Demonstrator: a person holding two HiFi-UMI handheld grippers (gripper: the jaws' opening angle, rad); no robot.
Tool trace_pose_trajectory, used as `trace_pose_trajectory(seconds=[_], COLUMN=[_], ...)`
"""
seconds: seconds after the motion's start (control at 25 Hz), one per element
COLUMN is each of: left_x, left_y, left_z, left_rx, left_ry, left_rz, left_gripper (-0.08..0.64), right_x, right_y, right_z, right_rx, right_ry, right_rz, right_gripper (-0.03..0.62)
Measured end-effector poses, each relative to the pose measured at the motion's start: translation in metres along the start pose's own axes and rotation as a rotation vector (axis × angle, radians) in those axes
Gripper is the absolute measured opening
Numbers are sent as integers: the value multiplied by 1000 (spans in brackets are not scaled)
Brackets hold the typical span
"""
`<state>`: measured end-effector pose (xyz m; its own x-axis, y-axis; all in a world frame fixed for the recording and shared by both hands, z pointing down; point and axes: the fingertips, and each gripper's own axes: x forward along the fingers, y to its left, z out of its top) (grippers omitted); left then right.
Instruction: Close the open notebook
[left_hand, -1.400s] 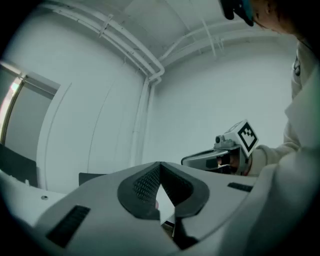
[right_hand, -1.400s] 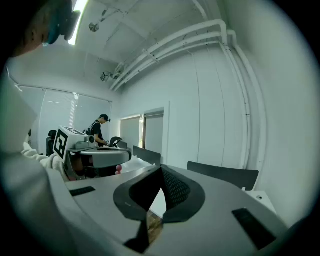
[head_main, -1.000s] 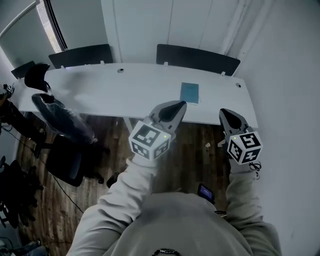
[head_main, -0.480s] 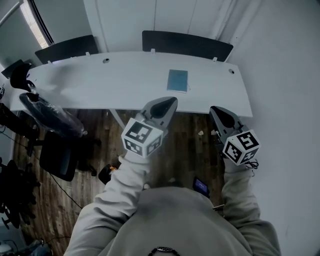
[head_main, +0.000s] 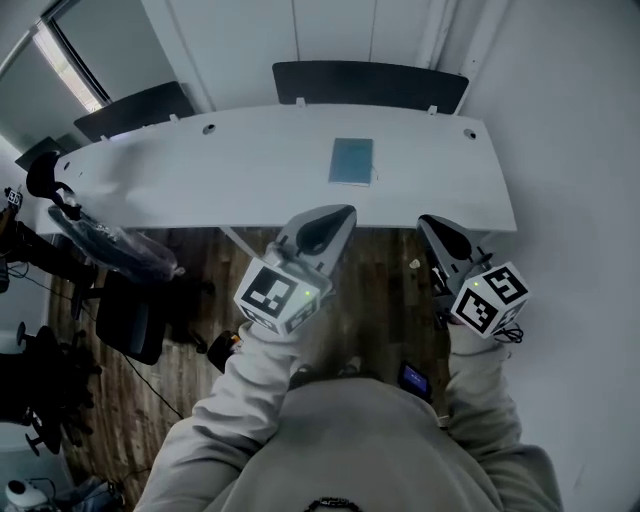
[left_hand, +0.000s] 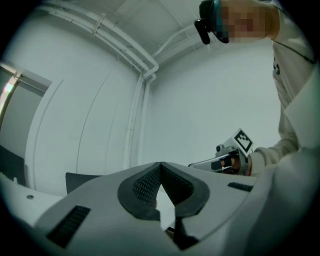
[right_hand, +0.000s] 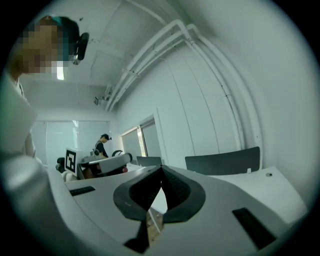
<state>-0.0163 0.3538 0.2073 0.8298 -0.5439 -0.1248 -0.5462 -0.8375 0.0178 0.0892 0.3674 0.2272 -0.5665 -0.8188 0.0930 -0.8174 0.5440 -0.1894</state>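
A teal notebook lies flat with its cover down on the long white table, right of the middle. Both grippers hang over the wooden floor on my side of the table's front edge, well short of the notebook. My left gripper points at the table edge below the notebook, jaws shut with nothing between them. My right gripper is further right, also shut and holding nothing. The notebook is not visible in either gripper view.
Two dark chairs stand behind the table against the white wall. A black office chair wrapped in plastic sits at the left. A small dark device lies on the floor. A person stands far off.
Both grippers have drawn back from the table and sunk a little, so their tips now sit below the front edge. The right gripper has rolled. The notebook has not moved.
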Motion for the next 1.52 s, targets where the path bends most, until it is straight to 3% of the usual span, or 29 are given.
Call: trace_pose_trajectory(seconds=[0.16, 0.36, 0.48, 0.64, 0.88, 1.28, 1.52], left_x=[12, 35, 58, 87, 110, 92, 95], left_y=[10, -11, -16, -28, -50, -22, -11], left_z=[-17, -10, -8, -4, 4, 10, 13], left_rx=[-51, 8, -15, 6, 51, 51, 65], left_ry=[37, 40, 35, 44, 51, 52, 30], left_rz=[42, -41, -49, -78, -119, -44, -45], left_gripper=[-5, -5, -5, -5, -4, -5, -5], right_x=[-5, -20, -38, -53, -65, -49, -33], right_y=[-10, -26, -36, -57, -58, -70, -69], right_z=[-17, -17, -14, -15, -4, -17, -18], right_rx=[-49, -17, -28, 40, 10, 43, 13], right_ry=[34, 39, 31, 23, -23, 14, 28], right_rz=[-28, -12, -31, -70, -49, -11, 18], right_gripper=[18, 18, 18, 18, 18, 19, 18])
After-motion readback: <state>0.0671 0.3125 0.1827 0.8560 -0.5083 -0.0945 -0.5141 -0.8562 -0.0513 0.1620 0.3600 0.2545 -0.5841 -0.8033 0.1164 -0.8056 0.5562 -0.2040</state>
